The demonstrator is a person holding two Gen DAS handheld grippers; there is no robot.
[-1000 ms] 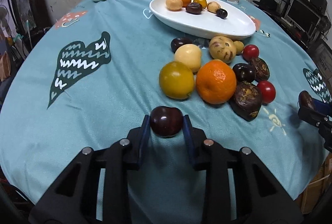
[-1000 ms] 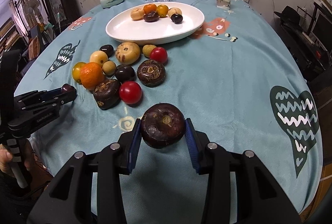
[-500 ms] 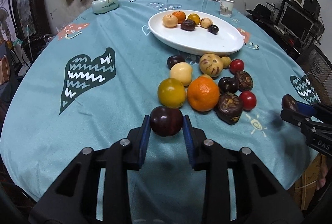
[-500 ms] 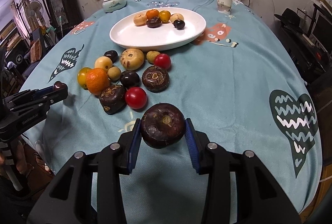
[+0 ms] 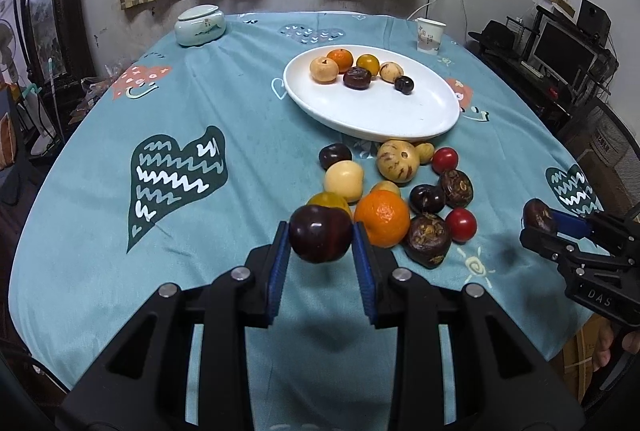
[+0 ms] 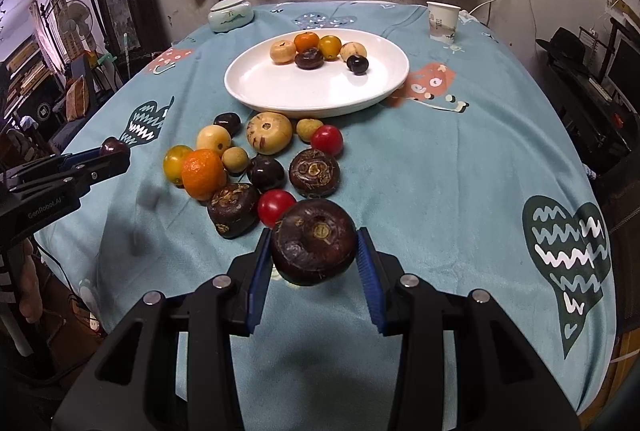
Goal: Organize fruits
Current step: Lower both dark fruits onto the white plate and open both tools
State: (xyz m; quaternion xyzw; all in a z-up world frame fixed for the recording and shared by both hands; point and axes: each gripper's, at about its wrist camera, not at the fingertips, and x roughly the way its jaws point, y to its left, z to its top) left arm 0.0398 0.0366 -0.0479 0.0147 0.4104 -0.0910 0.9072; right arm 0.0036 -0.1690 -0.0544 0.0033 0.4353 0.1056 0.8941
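The left hand-held gripper (image 5: 320,255) clamps a plum (image 5: 320,233) and the right hand-held gripper (image 6: 314,263) a chestnut (image 6: 314,241), both clear of the worktop (image 5: 240,135). Carry each high over the loose fruit to the plate (image 5: 380,115), lowering onto bare china before opening so neither rolls.

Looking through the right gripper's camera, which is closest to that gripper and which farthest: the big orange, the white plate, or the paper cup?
From the right gripper, seen in its own view:
1. The orange, in the fruit cluster on the cloth, ahead and to the left.
2. The white plate, past the cluster, mid-table.
3. The paper cup, at the far edge, to the right.
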